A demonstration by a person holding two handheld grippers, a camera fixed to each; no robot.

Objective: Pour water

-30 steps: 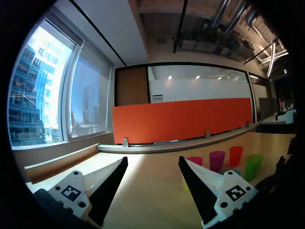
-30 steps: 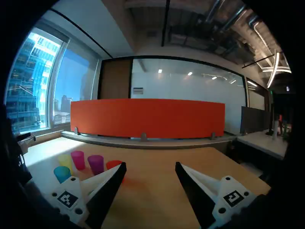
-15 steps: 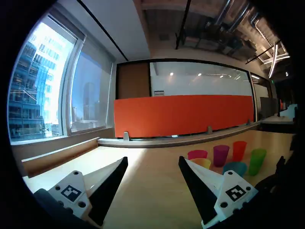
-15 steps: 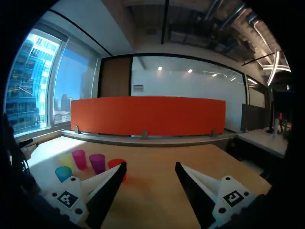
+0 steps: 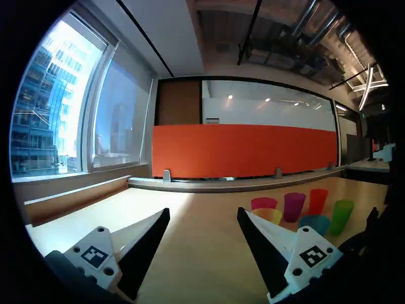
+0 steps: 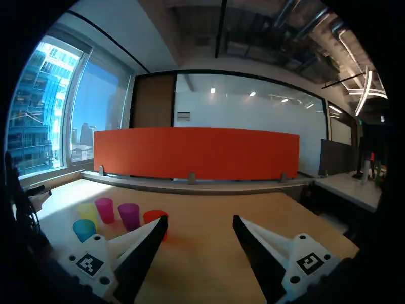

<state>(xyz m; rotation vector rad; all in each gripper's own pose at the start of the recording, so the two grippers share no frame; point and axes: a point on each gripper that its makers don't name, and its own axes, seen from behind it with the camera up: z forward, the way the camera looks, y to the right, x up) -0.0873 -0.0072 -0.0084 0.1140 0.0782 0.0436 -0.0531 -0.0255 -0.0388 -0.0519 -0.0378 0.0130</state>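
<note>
pale wooden tabletop [image 5: 202, 268] lies under the left gripper [image 5: 202, 210] and right gripper [image 6: 199, 217], both spread wide and empty — beyond them the coloured cups [image 5: 294, 206] crowd together before the orange divider [image 5: 243, 150], so a wide finger reaching in could topple a neighbour.

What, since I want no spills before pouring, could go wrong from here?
The coloured translucent plastic cups stand bunched together on the light wooden table, so the open left claw or open right claw, reaching for one, could topple its neighbours. Which cup holds water is not visible, so a wrong pick is possible.
</note>
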